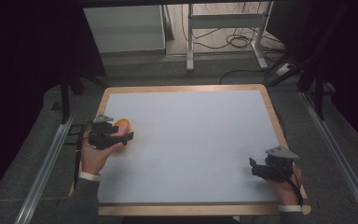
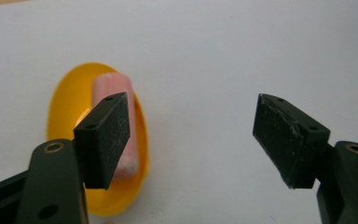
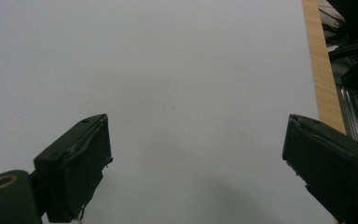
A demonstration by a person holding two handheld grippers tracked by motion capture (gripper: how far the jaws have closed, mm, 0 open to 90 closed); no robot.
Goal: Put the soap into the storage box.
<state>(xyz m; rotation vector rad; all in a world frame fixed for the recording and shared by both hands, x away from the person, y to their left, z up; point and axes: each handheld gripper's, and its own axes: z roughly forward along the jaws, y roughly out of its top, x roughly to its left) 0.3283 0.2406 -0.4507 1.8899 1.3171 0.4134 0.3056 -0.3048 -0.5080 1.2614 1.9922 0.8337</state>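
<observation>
Grey sleeves with white cuffs come in at the bottom of the high view, one at the lower left and one at the lower right, each hand holding a black claw. The right claw (image 1: 255, 167) sits low at the right of the frame, near the front wooden edge of the tabletop (image 1: 196, 140), and points toward the left of the picture. In the right gripper view its jaws stand wide apart over bare white surface, with nothing between them; the wooden border runs down the upper right of that frame.

Farther up and at the left of the high view, the left claw (image 1: 127, 138) hovers close to the left border of the tabletop, its jaws pointing toward the right of the frame. In the left gripper view the jaws are spread wide and grip nothing, only white surface between them. A yellow dish (image 2: 63, 100) lies on the tabletop at the left of that frame, partly behind the left-hand jaw, and a pink roll (image 2: 114, 86) rests in it, lengthwise. In the high view the dish (image 1: 121, 124) shows as an orange-yellow patch just behind the left claw, at the left middle of the picture.

Beyond the far edge of the tabletop, at the top of the high view, stand a white metal frame (image 1: 226, 21) and loose black cables on a grey floor.
</observation>
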